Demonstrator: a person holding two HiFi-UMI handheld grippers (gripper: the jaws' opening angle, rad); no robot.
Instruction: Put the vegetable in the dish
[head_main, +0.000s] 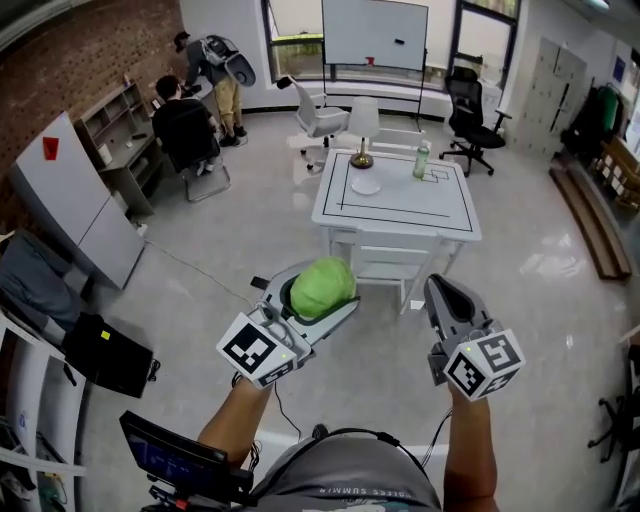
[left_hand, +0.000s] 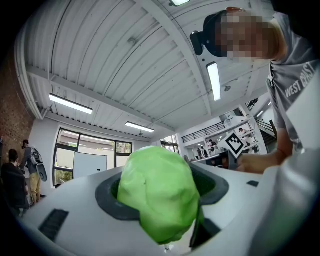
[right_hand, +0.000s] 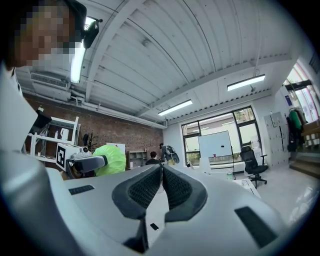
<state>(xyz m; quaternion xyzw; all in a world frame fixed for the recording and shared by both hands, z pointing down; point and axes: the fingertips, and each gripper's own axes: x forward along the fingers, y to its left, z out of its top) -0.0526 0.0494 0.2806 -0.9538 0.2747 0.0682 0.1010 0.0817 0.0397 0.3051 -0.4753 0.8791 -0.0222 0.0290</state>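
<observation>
Held roughly level, left tongs (head_main: 320, 298) clamp the vegetable (left_hand: 157, 195); right tongs (right_hand: 161, 174) closed, empty.

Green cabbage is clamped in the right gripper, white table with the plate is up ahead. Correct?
Not quite. The cabbage is clamped in the left gripper, not the right; the left gripper view shows it between the jaws. The right gripper is shut on nothing. The white table with the plate is ahead, as you said.

The vegetable (left_hand: 159, 190) hides the jaws' inner faces on the left gripper (left_hand: 162, 212); the far dish (head_main: 366, 185) is indistinct.
</observation>
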